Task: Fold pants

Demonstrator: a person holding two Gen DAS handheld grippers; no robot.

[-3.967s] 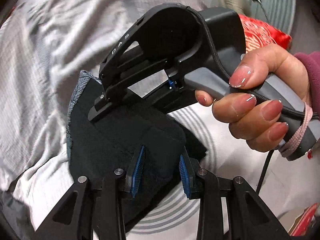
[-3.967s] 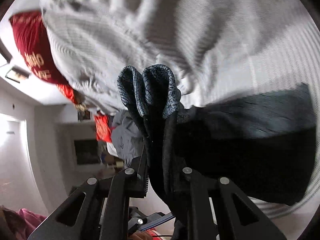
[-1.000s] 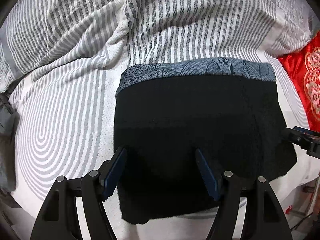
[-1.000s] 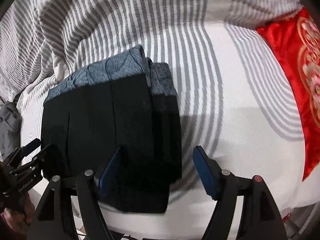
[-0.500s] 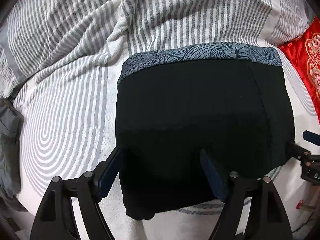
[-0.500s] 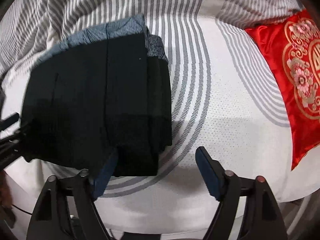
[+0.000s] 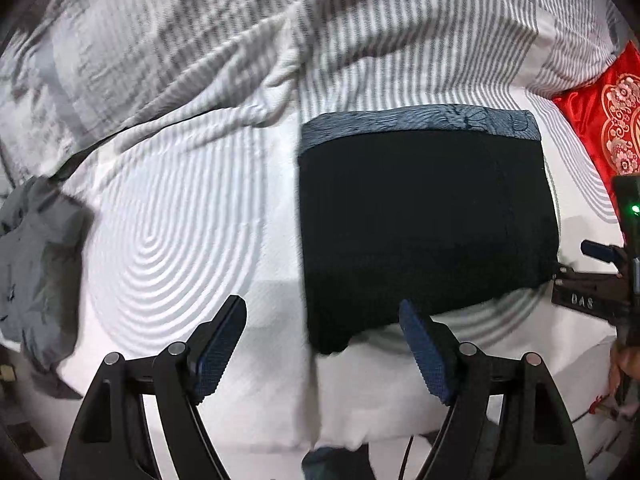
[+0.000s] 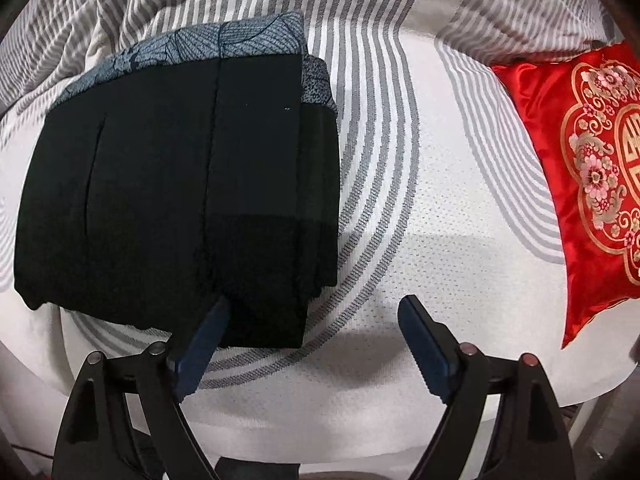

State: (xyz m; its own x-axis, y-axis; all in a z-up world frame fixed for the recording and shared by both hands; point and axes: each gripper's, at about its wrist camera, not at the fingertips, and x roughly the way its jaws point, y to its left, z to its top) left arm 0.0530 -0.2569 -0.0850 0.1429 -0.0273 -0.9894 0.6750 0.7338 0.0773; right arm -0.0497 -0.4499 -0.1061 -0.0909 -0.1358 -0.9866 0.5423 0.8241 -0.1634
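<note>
Left gripper [image 7: 322,338]: jaws spread wide, nothing gripped; blue ribbed pads [image 7: 218,344] hang above the bedding, with the near left corner of the pants showing between them but apart from both.

Right gripper [image 8: 312,340]: jaws opening, holding nothing; its left blue pad [image 8: 202,346] overlaps the near edge of the pants in the picture, its right pad stands over bare bedding. Whether the left pad touches the cloth cannot be told. The same tool shows at the right edge of the left wrist view as a black body [image 7: 592,280] with a green light.

Pants [image 8: 176,184]: black, folded into a compact stacked rectangle, lying flat on the bed. A blue-grey patterned waistband [image 8: 200,48] runs along the far edge. Stacked layers show at the right side, where a lower layer juts out a little past the top one.

Bedding [image 8: 420,208]: white mattress cover with grey concentric stripes beneath the pants; a rumpled grey-and-white striped sheet [image 7: 360,36] lies beyond it.

Red cushion [image 8: 580,184]: satin with gold and pink floral embroidery, to the right of the pants, well apart.

Grey garment [image 7: 38,272]: crumpled, at the left edge of the bed, well apart from the pants.
</note>
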